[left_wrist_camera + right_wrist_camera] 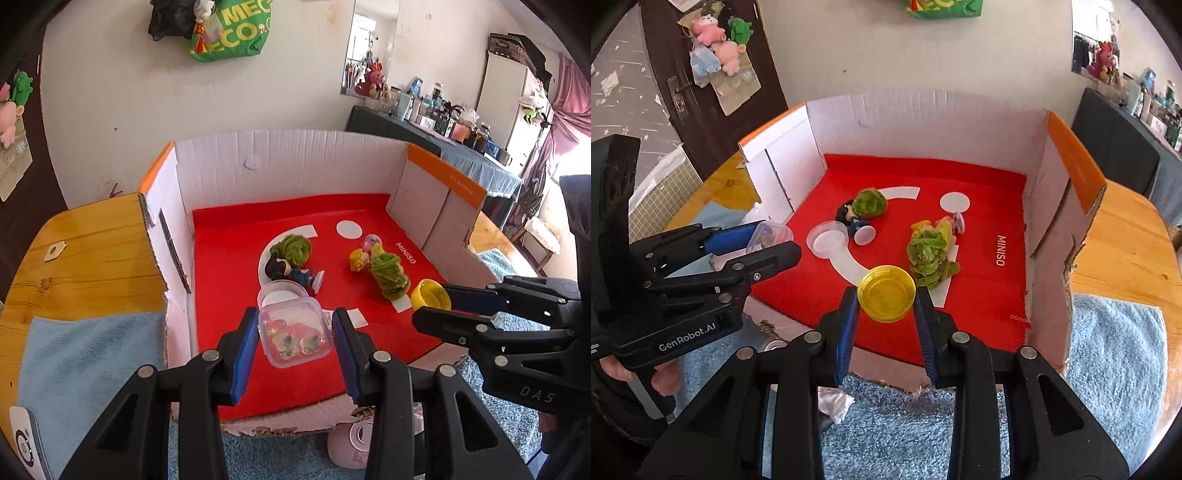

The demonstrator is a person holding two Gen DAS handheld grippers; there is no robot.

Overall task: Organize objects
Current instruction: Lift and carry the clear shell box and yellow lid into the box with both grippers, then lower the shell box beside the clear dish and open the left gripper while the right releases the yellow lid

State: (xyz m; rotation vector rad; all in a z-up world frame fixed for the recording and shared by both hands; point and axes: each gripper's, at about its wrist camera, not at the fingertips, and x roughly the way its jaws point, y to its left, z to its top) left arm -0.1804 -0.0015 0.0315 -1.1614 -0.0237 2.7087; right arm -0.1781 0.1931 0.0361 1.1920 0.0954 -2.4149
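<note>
My left gripper is shut on a small clear plastic box with small trinkets inside, held above the red floor of the cardboard box. My right gripper is shut on a yellow lid, held over the red floor near the front edge. The lid and right gripper also show at the right of the left wrist view. The left gripper with the clear box shows at the left of the right wrist view.
On the red floor lie a clear round lid, a dark-haired figurine, a green fuzzy ball and a green fuzzy toy. White cardboard walls stand on three sides. A blue towel covers the wooden table.
</note>
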